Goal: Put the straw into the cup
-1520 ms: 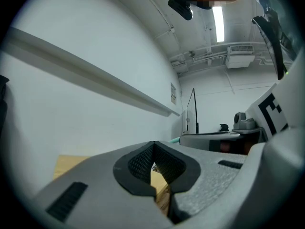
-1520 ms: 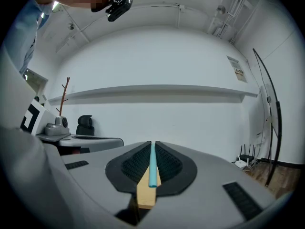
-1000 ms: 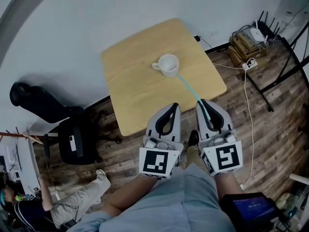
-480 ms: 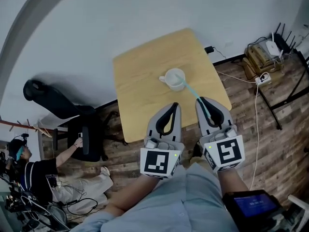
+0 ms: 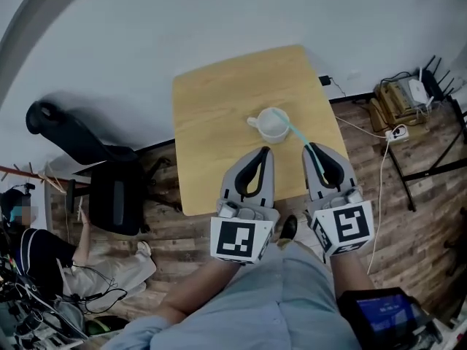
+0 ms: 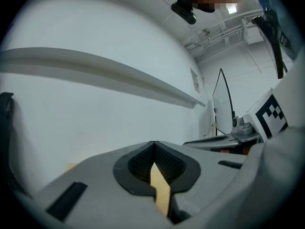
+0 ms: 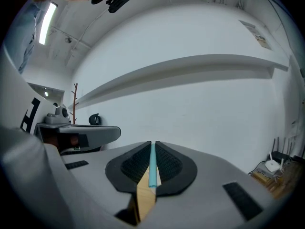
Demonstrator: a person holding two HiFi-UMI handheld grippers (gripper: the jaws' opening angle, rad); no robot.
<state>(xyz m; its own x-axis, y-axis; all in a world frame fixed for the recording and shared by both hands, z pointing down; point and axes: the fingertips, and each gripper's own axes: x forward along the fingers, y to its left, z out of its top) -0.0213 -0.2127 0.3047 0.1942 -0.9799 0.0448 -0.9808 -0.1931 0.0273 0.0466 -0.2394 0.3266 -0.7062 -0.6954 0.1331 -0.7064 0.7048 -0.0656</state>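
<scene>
Table (image 5: 219, 122) by white wall (image 5: 219, 20), cup (image 5: 273, 127) atop; right gripper (image 5: 316, 150) jaws tight on straw (image 5: 298, 133), left gripper (image 5: 263, 152) jaws together.

Square light-wood table (image 5: 219, 108) set against a white wall (image 5: 219, 13), on a dark plank floor (image 5: 416, 217). Left of the table: black office chair (image 5: 109, 192), and a seated person (image 5: 44, 257) beyond it. Right of the table: router (image 5: 418, 91), power strip (image 5: 398, 132) and loose cables by the wall.
</scene>
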